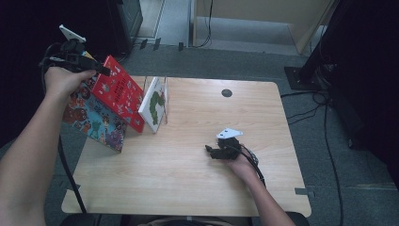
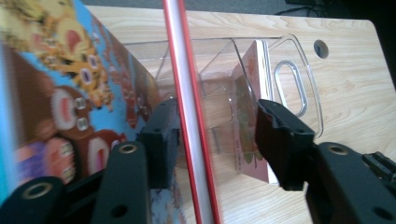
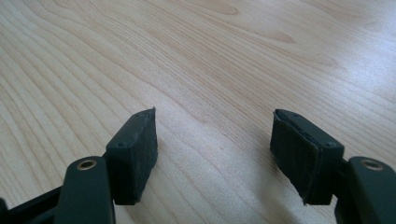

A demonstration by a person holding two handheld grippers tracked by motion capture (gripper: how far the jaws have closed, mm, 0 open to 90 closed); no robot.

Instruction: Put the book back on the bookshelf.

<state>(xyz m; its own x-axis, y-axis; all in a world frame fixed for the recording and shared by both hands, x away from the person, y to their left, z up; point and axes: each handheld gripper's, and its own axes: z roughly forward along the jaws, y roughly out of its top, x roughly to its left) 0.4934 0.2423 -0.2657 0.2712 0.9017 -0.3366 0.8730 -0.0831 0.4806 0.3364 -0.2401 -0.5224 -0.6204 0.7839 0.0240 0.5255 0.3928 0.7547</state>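
Observation:
A red picture book (image 1: 117, 92) leans against a blue cartoon book (image 1: 94, 123) at the table's left edge. My left gripper (image 1: 99, 70) is at the red book's top edge. In the left gripper view the red book's thin edge (image 2: 187, 116) runs up between the jaws of my left gripper (image 2: 217, 116), close to the left pad (image 2: 161, 140), with a wide gap to the right pad; the jaws are open. A white book with a green caterpillar (image 1: 155, 104) stands in a clear plastic holder (image 1: 163, 84). My right gripper (image 1: 210, 150) rests open and empty on the wood (image 3: 212, 126).
The clear holder (image 2: 299, 60) has a slotted handle wall, and the white book (image 2: 250, 93) stands inside it. The wooden table (image 1: 188, 183) has a round cable hole (image 1: 227, 92) at the back. Cables lie on the grey floor to the right.

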